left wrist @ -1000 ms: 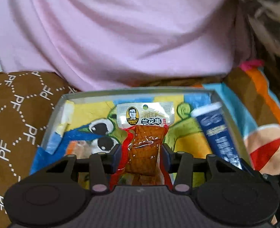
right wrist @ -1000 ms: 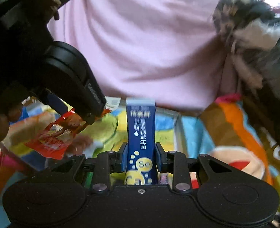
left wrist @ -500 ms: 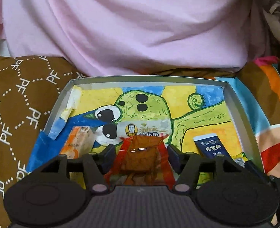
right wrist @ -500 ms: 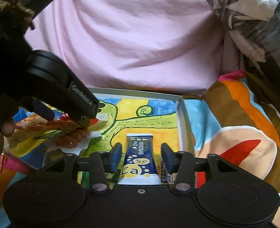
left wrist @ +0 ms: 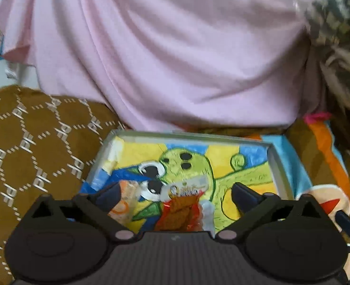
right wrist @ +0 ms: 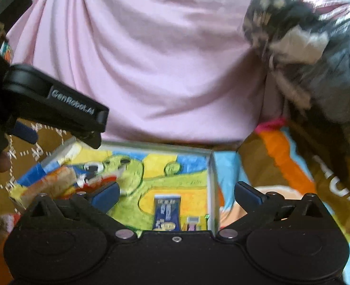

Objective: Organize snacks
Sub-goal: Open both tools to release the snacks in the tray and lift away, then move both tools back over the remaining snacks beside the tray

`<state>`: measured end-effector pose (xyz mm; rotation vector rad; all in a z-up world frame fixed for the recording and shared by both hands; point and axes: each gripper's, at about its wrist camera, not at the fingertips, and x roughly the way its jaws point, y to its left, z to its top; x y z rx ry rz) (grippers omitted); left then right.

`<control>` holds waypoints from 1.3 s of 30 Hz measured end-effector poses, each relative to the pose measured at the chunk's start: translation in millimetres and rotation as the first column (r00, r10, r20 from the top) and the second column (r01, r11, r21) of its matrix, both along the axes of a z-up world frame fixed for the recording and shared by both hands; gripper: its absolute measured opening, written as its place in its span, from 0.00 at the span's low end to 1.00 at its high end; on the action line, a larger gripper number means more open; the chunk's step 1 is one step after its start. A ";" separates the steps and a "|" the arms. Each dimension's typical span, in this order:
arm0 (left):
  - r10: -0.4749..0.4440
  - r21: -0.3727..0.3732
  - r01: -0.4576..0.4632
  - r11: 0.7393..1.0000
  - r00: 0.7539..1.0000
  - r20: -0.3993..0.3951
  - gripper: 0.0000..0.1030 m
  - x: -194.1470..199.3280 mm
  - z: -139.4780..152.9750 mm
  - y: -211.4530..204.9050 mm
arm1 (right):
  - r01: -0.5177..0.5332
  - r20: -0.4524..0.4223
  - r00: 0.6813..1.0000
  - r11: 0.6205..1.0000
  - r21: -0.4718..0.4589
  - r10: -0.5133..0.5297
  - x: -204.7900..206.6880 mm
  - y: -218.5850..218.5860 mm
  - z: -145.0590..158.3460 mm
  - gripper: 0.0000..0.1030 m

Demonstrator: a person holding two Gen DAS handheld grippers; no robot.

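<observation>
Red-and-brown, glossy, with a silvery printed header, the snack packet is lying flat in the shallow tray on its green cartoon lining, at six o'clock of the tray floor. My left claw is opening, its pads wide of the packet and not pressing it. My right claw is opening too, over the blue sachet lying by the tray's right wall. Both wrappers are running under my claw bodies, print blurred.
</observation>
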<state>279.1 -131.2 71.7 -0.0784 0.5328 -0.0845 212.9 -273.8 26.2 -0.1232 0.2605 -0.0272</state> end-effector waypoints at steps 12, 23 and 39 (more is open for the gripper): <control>0.027 0.008 -0.028 1.000 0.993 0.116 1.00 -67.0 46.1 36.4 | -0.020 0.154 0.988 1.000 -0.016 0.022 -76.9 21.9 63.4 0.99; 0.034 -0.031 -0.030 0.999 0.991 0.127 1.00 -130.3 53.2 73.6 | -0.018 0.248 0.969 1.000 0.018 0.013 -170.6 36.2 79.7 0.99; -0.015 -0.015 0.014 1.000 1.000 -0.023 1.00 -192.7 -5.3 111.8 | -0.037 0.123 0.992 0.999 0.019 0.034 -241.2 56.4 40.0 0.99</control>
